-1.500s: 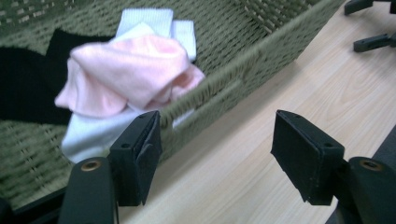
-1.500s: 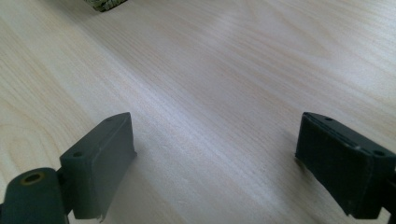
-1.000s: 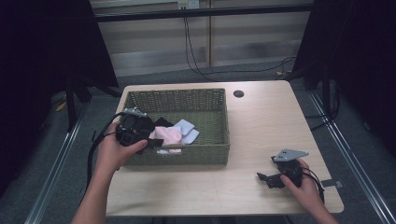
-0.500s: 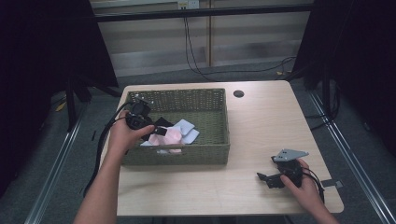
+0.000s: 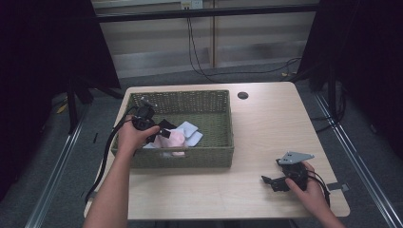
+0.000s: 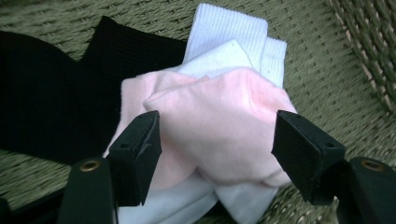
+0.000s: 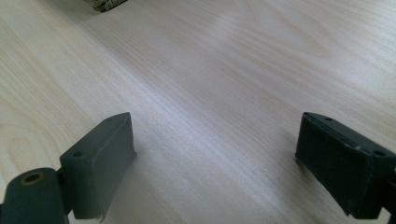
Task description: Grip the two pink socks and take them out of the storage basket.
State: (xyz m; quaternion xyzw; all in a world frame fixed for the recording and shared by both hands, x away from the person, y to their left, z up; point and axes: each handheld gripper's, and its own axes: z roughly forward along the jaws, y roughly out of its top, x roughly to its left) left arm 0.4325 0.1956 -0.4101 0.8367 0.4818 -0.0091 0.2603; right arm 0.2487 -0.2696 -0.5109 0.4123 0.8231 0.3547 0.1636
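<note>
In the near left of the wicker basket, the left gripper stood wide open astride the pink sock, soft, light, best pinched mid-bundle, while the right gripper gaped empty.

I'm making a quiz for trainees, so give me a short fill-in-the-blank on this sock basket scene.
1. The left gripper has its open jaws either side of a ____ sock.
2. The socks lie in a woven ____.
3. The right gripper rests on the wooden ____, jaws open.
4. Beside the pink sock lies a dark one, coloured ____.

Missing words: pink; basket; table; black
</note>
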